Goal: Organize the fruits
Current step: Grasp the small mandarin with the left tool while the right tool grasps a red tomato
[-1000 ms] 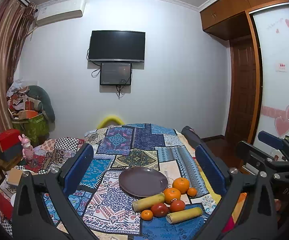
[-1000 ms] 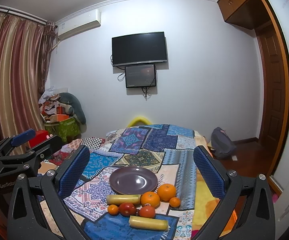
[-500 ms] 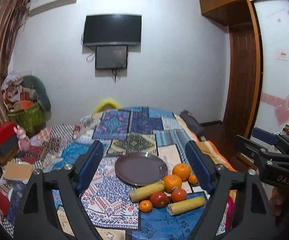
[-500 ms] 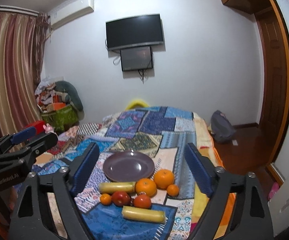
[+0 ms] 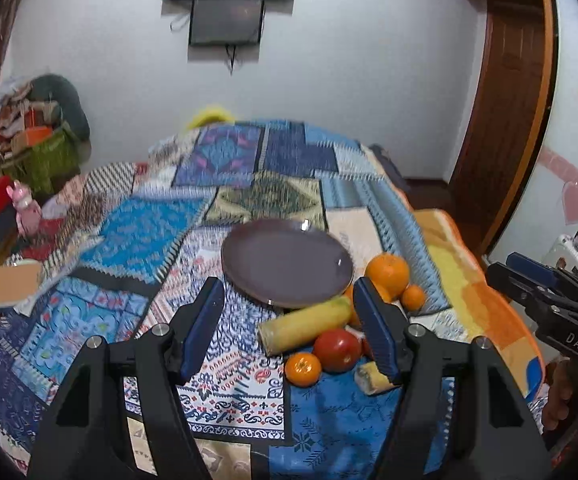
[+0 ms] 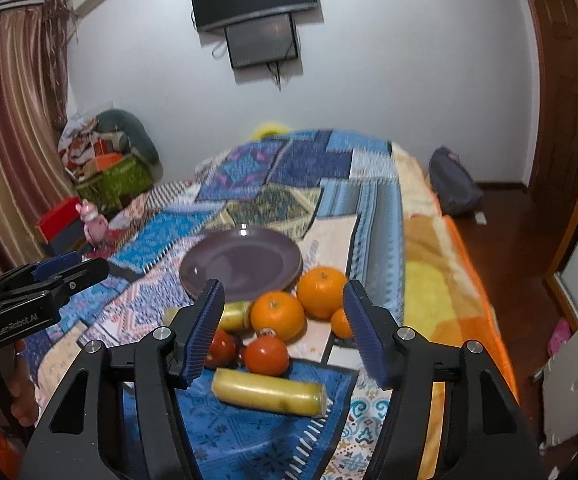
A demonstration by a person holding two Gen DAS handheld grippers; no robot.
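A dark purple plate (image 5: 287, 266) (image 6: 241, 266) lies bare on the patchwork bedspread. In front of it sits a cluster of fruit: two big oranges (image 6: 321, 291) (image 6: 277, 315), a small one (image 6: 341, 323), two tomatoes (image 6: 266, 354) (image 5: 337, 350), a small tangerine (image 5: 303, 368) and two yellow peeled banana pieces (image 5: 305, 326) (image 6: 269, 392). My left gripper (image 5: 289, 332) hovers above the cluster's left side, and its jaws are closing with nothing touching the pads. My right gripper (image 6: 284, 332) hangs over the oranges and tomatoes, also closing on nothing.
The bedspread (image 5: 141, 236) covers a bed with an orange blanket edge (image 6: 469, 280) on the right. A book (image 5: 13, 288) and a pink toy (image 5: 25, 210) lie at the left. A bag (image 6: 453, 188) sits on the wooden floor. A hand (image 6: 21, 396) holds the left gripper.
Both grippers have sunk and tipped down toward the fruit, which now looms larger. Both pairs of jaws have narrowed. The fruit and plate have not moved.
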